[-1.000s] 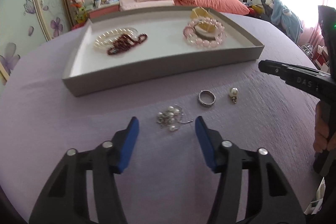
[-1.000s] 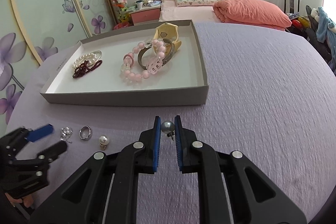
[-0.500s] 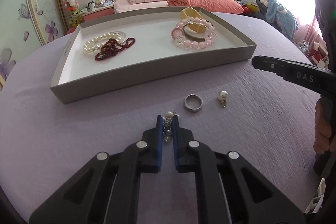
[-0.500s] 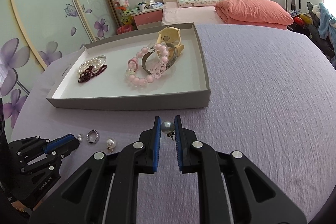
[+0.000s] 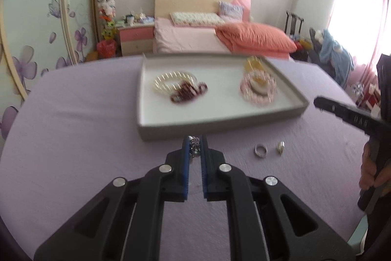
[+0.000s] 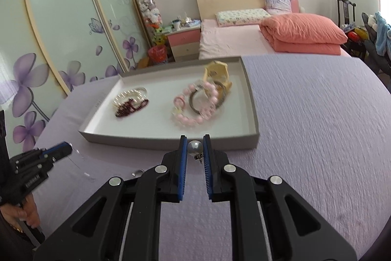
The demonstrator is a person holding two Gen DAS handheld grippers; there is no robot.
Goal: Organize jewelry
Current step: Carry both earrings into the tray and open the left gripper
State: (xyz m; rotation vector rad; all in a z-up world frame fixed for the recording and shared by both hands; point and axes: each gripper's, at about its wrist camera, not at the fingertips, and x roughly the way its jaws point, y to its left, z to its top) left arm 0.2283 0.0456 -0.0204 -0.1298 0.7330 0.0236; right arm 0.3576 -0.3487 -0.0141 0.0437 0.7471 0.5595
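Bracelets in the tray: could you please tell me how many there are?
3, perhaps more. A pearl bracelet lies at the left of the tray, a dark red bracelet overlapping it, and a pink bead bracelet on the right. Other pieces piled with the pink one may hide more.

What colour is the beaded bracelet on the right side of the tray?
Pale pink beaded bracelet, clearest in the right wrist view, in the grey tray.

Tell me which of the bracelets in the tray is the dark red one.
The dark red bracelet lies in the left part of the tray, overlapping the white pearl bracelet. The pink bead bracelet sits apart on the right.
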